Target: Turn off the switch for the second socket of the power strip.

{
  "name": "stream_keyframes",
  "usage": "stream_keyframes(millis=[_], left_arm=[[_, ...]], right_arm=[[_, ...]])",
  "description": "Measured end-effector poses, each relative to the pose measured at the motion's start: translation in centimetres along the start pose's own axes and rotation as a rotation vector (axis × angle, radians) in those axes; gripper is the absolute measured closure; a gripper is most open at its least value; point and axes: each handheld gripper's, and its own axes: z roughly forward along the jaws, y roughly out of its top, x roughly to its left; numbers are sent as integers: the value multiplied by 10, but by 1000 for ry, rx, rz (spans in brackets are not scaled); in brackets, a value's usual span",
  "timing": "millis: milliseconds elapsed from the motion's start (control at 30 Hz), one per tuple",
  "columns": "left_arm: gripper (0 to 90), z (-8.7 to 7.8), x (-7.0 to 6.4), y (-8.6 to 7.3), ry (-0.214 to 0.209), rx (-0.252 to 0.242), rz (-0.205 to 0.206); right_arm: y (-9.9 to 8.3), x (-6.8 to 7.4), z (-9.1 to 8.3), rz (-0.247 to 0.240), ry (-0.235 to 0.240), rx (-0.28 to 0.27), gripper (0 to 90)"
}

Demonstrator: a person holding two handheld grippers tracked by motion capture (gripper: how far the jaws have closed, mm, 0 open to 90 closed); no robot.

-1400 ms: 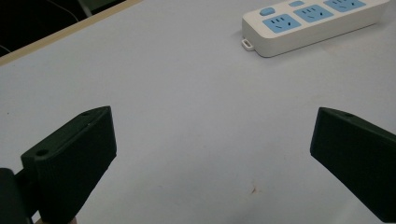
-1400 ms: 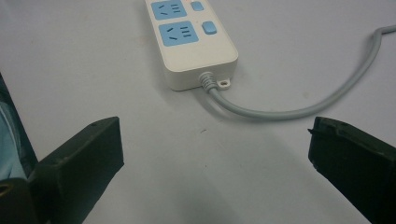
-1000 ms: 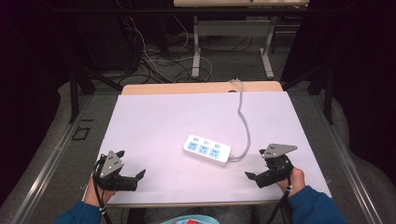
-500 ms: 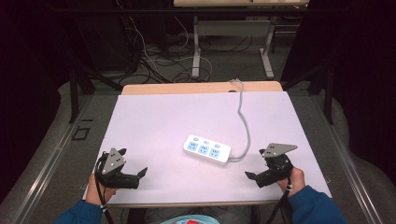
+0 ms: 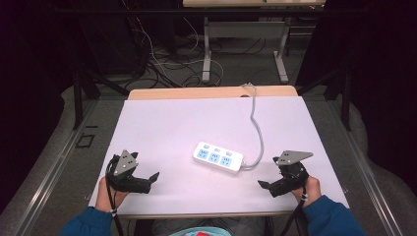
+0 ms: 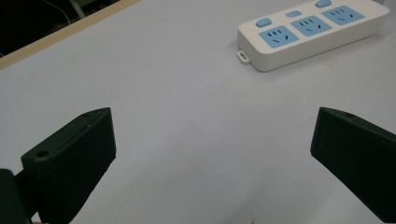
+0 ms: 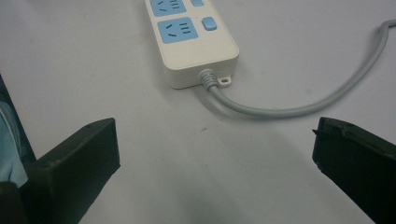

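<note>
Fingers of both grippers spread wide, nothing held. Left gripper (image 5: 153, 178) sits near-left of the power strip (image 5: 218, 156), well apart from it; since the frame a second back it has nudged slightly toward the strip. Right gripper (image 5: 264, 187) near-right of the strip, unmoved, just beside the cord (image 5: 257, 129) where it loops out of the strip's end. Strip itself unchanged. Judgement: approach just starting, no contact yet.

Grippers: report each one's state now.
Left gripper: open, holding nothing.
Right gripper: open, holding nothing, near the power strip.
</note>
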Motion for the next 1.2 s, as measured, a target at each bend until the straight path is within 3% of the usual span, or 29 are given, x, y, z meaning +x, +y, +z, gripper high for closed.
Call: stream_keyframes(millis=[567, 1200], left_arm=[[3, 15, -2, 17, -1, -24, 22], [3, 44, -7, 37, -45, -11, 38]], right_arm=[[0, 0, 1, -6, -1, 0, 8], [0, 0, 1, -7, 0, 0, 11]])
